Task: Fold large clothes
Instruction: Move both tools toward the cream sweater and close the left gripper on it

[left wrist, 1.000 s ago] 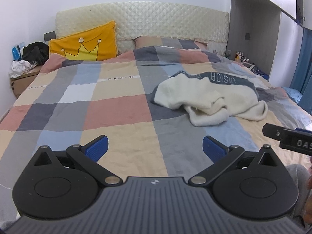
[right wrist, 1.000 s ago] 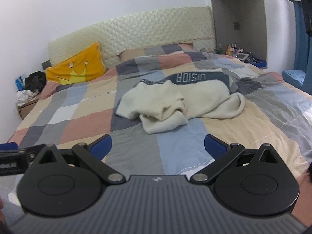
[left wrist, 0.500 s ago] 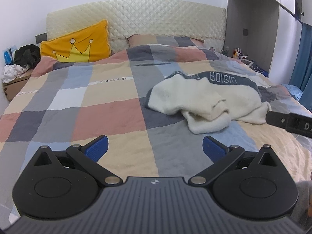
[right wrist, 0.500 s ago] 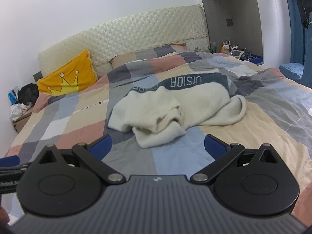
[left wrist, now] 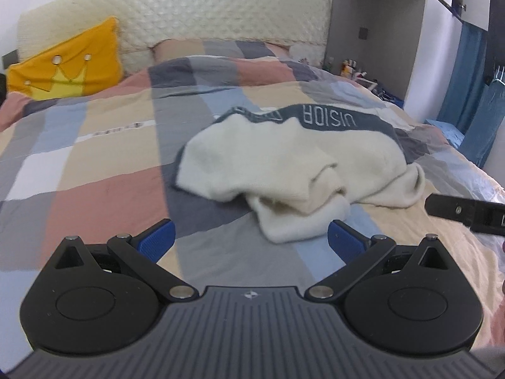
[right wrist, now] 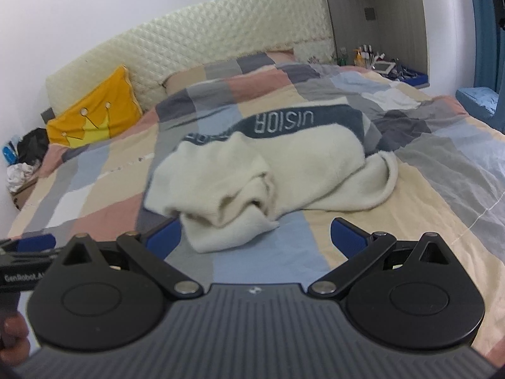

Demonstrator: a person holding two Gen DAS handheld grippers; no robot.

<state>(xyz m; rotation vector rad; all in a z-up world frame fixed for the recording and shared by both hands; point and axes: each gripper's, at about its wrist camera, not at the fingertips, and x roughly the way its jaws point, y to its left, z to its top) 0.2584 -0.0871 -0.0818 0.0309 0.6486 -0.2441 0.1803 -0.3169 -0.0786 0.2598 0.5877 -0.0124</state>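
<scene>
A cream fleece sweater [left wrist: 290, 164] with a dark grey lettered band lies crumpled on the checked bedspread [left wrist: 104, 164], a bunched fold nearest me. My left gripper [left wrist: 251, 240] hangs open just short of that fold, nothing between its blue pads. In the right wrist view the same sweater [right wrist: 284, 170] fills the middle, and my right gripper [right wrist: 255, 237] is open with the sweater's near corner lying between its fingers, untouched as far as I can tell. The right gripper's body shows at the right edge of the left view, the left gripper's at the left edge of the right view.
A yellow crown pillow [left wrist: 63, 66] leans on the quilted headboard [left wrist: 189, 19]. A nightstand with heaped clothes [right wrist: 22, 164] stands at the left, a shelf of small bottles [right wrist: 369, 55] at the right, blue curtains [left wrist: 470, 101] beyond. A hand [right wrist: 12, 331] holds the left gripper.
Both grippers have moved forward and closer to the sweater, which now looks larger in both views. The jaws stay open. The sweater has not moved.
</scene>
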